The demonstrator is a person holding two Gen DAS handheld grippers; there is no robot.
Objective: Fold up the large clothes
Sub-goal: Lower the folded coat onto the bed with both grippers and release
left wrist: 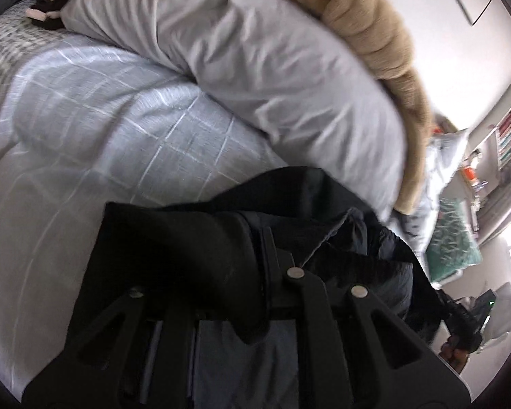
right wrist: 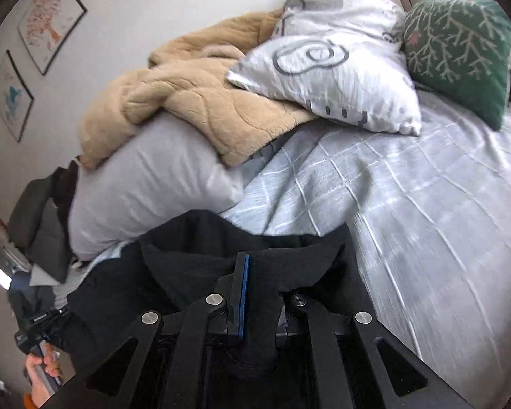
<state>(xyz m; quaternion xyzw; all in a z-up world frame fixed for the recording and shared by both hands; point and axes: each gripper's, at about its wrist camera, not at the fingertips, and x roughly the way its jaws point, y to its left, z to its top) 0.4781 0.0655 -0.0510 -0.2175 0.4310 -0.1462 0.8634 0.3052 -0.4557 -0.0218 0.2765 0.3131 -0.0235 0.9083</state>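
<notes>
A large black garment with a dark grey lining [left wrist: 201, 238] hangs from both grippers above the bed. My left gripper [left wrist: 262, 272] is shut on one edge of it; the cloth drapes over and hides most of the fingers. My right gripper [right wrist: 252, 279] is shut on another edge of the same black garment [right wrist: 201, 252]; one blue-padded finger [right wrist: 243, 289] shows, the other is under the cloth. The other gripper and the hand holding it show at the frame edge in each view, at lower right in the left wrist view [left wrist: 466, 320] and lower left in the right wrist view [right wrist: 41, 327].
The bed has a light blue checked cover [right wrist: 408, 211]. A grey pillow [right wrist: 153, 184], a tan fleece blanket [right wrist: 194, 102], a white patterned pillow [right wrist: 330, 68] and a green cushion [right wrist: 460, 54] lie at its head. Framed pictures [right wrist: 47, 20] hang on the wall.
</notes>
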